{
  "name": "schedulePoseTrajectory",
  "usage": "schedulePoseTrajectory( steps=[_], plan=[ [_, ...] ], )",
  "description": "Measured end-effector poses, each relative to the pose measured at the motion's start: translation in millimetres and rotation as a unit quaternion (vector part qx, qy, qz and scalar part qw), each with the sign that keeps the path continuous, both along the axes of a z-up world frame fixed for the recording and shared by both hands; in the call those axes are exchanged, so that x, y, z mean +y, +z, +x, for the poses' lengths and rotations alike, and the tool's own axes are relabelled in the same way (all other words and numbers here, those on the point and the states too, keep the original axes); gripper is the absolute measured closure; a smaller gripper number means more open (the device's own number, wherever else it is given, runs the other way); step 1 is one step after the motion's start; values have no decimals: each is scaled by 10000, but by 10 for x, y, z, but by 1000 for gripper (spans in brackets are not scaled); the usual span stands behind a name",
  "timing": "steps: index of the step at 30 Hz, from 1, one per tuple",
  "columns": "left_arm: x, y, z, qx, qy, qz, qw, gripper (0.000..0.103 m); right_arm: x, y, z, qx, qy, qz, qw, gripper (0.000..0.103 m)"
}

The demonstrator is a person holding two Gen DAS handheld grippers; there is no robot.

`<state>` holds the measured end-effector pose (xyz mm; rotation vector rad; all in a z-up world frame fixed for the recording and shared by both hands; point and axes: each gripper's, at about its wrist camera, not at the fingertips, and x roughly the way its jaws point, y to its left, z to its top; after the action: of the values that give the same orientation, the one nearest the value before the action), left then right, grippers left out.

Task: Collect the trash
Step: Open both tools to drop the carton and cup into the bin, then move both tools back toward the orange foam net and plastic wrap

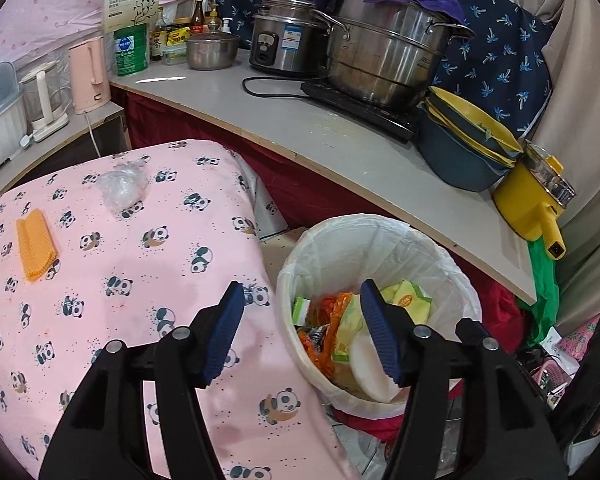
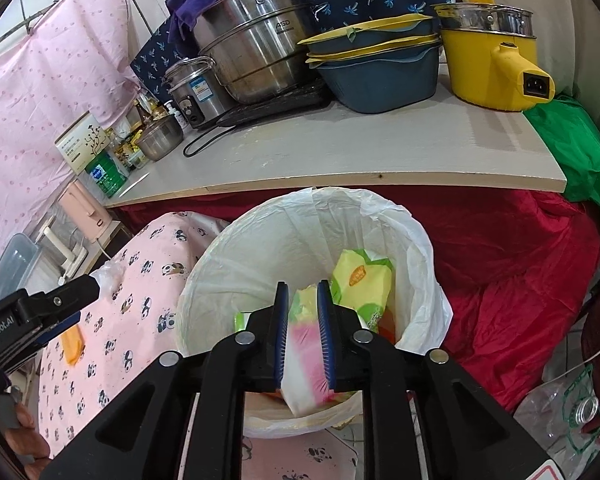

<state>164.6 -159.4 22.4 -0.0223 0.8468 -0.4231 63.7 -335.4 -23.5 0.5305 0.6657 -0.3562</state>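
A trash bin (image 1: 380, 236) lined with a white bag stands beside the pink panda cloth (image 1: 120, 280); it also shows in the right wrist view (image 2: 260, 248), holding several wrappers. My right gripper (image 2: 304, 336) is shut on a pink, white and green wrapper (image 2: 306, 360) over the bin's mouth. My left gripper (image 1: 304, 336) is open and empty, above the cloth's edge and the bin. On the cloth lie a crumpled clear plastic piece (image 1: 122, 188) and an orange wrapper (image 1: 34, 248), both far from my left gripper. The left gripper also shows in the right wrist view (image 2: 60, 304).
A grey counter (image 1: 300, 128) behind the bin carries steel pots (image 1: 384, 60), a rice cooker (image 1: 288, 40), stacked blue and yellow basins (image 1: 464, 148) and a yellow pot (image 1: 536, 204). Red fabric (image 2: 520, 280) lies to the right. A clear plastic bottle (image 2: 568, 412) lies on the floor.
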Motion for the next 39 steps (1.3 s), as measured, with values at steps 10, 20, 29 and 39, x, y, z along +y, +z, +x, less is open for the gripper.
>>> schedulePoseTrajectory(
  steps=[10,20,29,39],
  plan=[
    [235,-43,1,-21,221,22,9998,41,239,125,139,-64,297,-128,9995,80],
    [624,-64,75,-75,610,95,9981,41,661,193,350,-29,702,-301,9971,73],
    [1171,-154,228,-27,1160,237,9930,39,1143,231,630,33,1189,-455,9919,66],
    [1940,-331,496,111,1885,357,9814,30,1797,166,1092,174,1823,-530,9817,64]
  ],
)
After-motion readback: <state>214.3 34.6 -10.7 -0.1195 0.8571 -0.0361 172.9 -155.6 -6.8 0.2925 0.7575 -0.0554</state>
